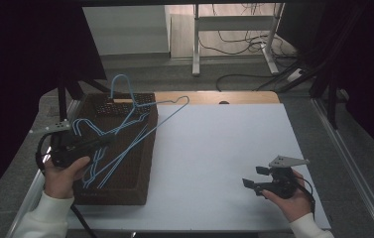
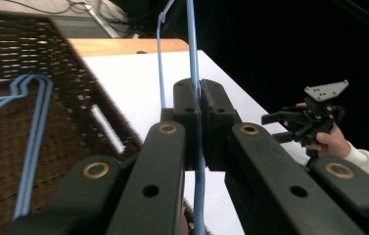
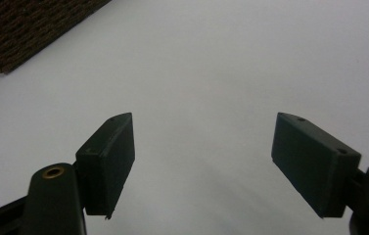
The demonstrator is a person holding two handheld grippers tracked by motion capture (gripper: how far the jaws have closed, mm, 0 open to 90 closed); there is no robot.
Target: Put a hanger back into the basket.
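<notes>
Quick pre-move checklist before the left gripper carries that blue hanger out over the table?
1. Left gripper shut on the blue hanger: ok, jaws pinch the wire.
2. Hanger lifted free of the other hangers in the brown basket: cannot tell, wires overlap.
3. Hook past the basket's rim: ok.
4. White table surface bare for set-down: ok.
5. Right gripper open, nothing between its jaws: ok.
6. Right gripper apart from the hanger: ok.

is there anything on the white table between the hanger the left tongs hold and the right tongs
Nothing visible. The left tongs are shut on the blue hanger, which reaches out of the brown basket. The white table between it and the open right tongs is bare.
</notes>
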